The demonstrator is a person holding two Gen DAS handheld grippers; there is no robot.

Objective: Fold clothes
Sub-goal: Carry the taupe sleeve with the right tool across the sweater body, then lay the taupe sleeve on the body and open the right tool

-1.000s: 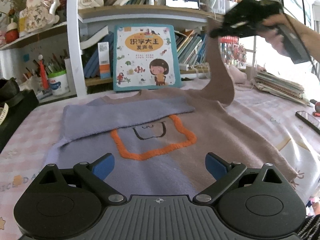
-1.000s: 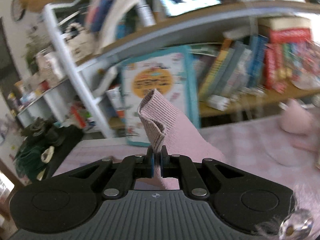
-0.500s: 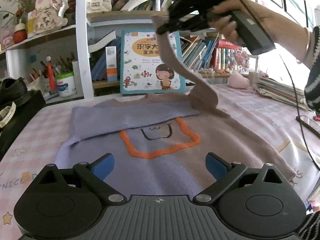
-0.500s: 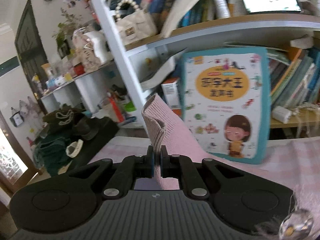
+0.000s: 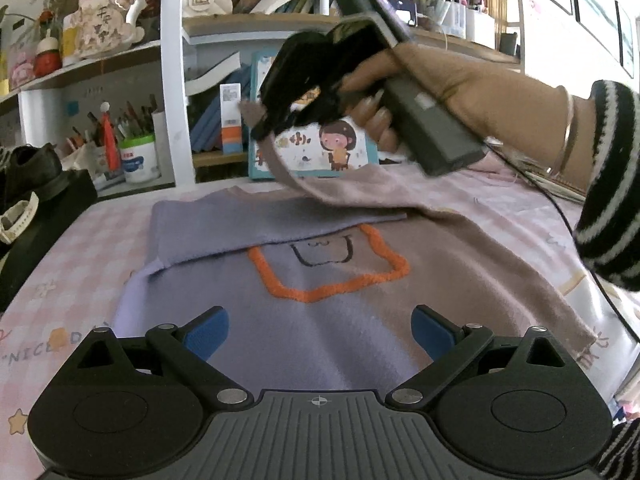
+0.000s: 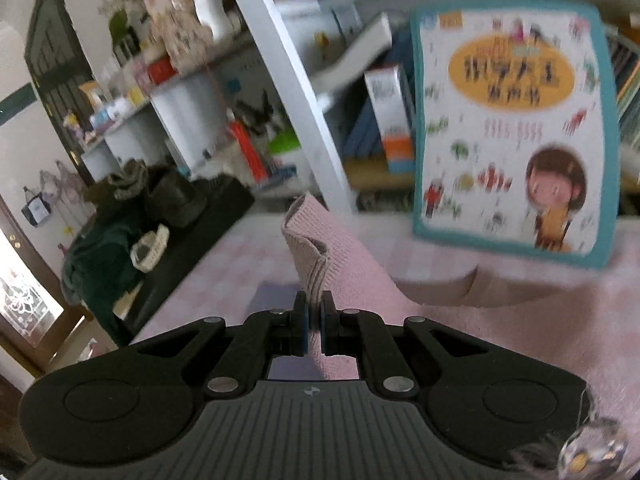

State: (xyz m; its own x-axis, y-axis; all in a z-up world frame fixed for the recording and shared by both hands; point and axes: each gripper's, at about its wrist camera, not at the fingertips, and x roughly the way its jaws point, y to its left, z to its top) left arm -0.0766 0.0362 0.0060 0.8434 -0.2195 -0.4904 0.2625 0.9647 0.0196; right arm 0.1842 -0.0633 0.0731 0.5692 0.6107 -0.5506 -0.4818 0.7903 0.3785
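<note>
The sweater [image 5: 320, 280], lilac on one half and mauve-brown on the other with an orange-outlined square on its chest, lies flat on the pink checked table [image 5: 80, 248]. Its lilac sleeve is folded across the chest, just behind the orange square. The mauve sleeve [image 6: 336, 264] is lifted off the table: the right tool [image 6: 314, 320] is clenched on it just behind the ribbed cuff, which sticks up past the blue pads. From the left wrist view, the right tool [image 5: 260, 132] hangs above the sweater's collar end, the sleeve trailing from it down to the shoulder. The left tool [image 5: 320, 330] is released, its blue pads spread wide over the sweater's hem with nothing between them.

Behind the sweater a picture book [image 5: 320, 148] stands against the shelf. Beside the book, past the white shelf post, a white pot [image 5: 138, 158] holds pens and pencils. A dark box [image 5: 36, 216] at the sweater's lilac side carries shoes.
</note>
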